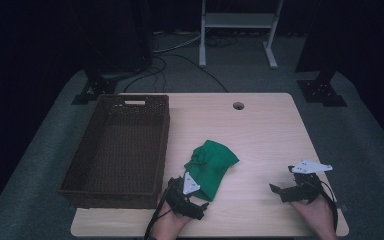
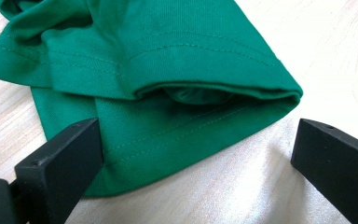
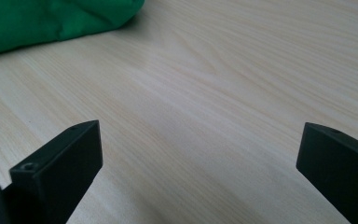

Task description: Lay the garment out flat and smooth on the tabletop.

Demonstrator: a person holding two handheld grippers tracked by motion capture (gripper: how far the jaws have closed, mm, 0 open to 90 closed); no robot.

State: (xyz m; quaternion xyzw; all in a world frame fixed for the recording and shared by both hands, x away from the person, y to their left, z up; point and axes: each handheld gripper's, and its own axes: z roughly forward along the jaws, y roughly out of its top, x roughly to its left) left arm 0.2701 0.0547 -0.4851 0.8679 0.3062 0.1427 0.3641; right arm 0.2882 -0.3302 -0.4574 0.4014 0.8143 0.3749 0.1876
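While both jaws gape wide and empty, left gripper (image 2: pixel 198 161) at soft stitched green cloth (image 2: pixel 144 70), pale woodgrain table (image 3: pixel 223 93).

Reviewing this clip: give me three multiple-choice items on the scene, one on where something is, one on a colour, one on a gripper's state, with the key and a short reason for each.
1. Where does the wicker basket stand on the table?
A. at its left side
B. at its right side
C. on top of the garment

2. What colour is the crumpled garment?
A. red
B. green
C. white

3. How does the left gripper stand at the garment?
A. shut on a fold of it
B. open, jaws wide apart at its hem
C. open, far off by the basket

Key: 1 A, the basket takes up the left part of the tabletop in the high view. 2 B, the cloth is green in all three views. 3 B, the left gripper view shows both jaws spread with the hem between them, nothing pinched.
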